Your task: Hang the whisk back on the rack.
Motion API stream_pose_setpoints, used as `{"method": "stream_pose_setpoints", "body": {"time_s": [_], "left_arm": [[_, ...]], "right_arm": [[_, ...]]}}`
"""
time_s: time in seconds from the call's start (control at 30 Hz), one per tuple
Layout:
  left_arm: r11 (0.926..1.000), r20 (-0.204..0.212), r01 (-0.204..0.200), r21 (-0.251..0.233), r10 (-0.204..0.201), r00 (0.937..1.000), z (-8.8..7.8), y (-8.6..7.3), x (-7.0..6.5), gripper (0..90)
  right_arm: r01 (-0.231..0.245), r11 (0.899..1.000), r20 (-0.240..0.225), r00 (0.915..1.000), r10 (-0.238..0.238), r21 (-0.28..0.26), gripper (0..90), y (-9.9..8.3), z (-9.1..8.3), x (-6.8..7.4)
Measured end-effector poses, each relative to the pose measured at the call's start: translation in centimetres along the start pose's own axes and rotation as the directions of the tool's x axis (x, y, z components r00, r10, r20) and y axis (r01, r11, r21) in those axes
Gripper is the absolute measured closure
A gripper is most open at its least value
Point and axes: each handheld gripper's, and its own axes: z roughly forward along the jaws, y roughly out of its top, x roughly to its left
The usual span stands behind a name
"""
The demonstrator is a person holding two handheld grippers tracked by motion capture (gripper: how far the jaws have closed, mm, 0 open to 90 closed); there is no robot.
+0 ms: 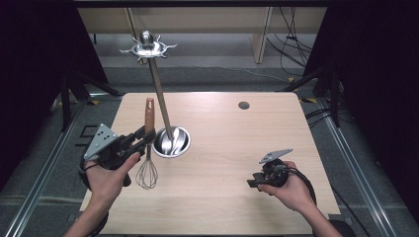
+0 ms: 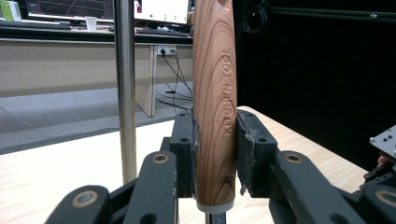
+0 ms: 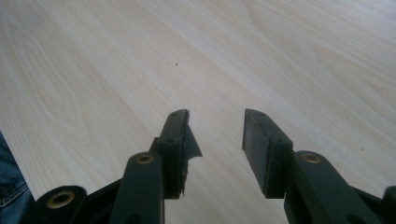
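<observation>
Left gripper (image 1: 143, 136), left of centre in the high view: jaws clamped on the wooden handle of the whisk (image 1: 147, 163), which hangs upright, wire head low over the table (image 1: 232, 148). Metal utensil stand (image 1: 170, 140) sits just right of it, spoons in its bowl. Right gripper (image 1: 253, 181), lower right: jaws parted, holding nothing, near the tabletop.

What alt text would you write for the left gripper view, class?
The left claw grips the wooden handle of an upright whisk, stamped KITCHEN TOOL. A steel pole stands just left of it on the pale wooden table.
</observation>
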Motion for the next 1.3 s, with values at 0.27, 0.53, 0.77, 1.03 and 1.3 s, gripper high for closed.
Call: {"method": "stream_pose_setpoints", "body": {"time_s": [0.27,0.53,0.77,1.03,1.3], "left_arm": [[1.0,-0.008,0.001,-0.007,-0.001,1.0,0.0,0.6,0.3,69.6],[0.9999,-0.009,-0.007,-0.01,0.007,0.9999,0.1,1.2,0.6,69.6],[0.9997,-0.007,-0.014,-0.018,0.013,0.9999,0.2,1.6,0.6,69.6],[0.9996,-0.012,-0.015,-0.024,0.015,0.9998,0.2,1.9,0.6,69.6],[0.9994,-0.013,-0.019,-0.029,0.019,0.9997,0.2,2.4,0.7,69.6]], "right_arm": [[-0.004,1.0,-0.005,1.0,0.004,-0.015,61.2,0.0,0.1,0.0],[-0.008,1.0,-0.006,0.9999,0.008,-0.017,61.0,-0.1,0.1,0.0],[-0.001,1.0,-0.006,1.0,0.001,-0.019,60.9,-0.1,0.1,-0.1],[0.021,1.0,-0.001,0.9998,-0.021,-0.024,60.9,0.0,0.2,-0.2],[0.023,1.0,0.002,0.9997,-0.023,-0.016,60.7,0.0,0.1,-0.2]]}}
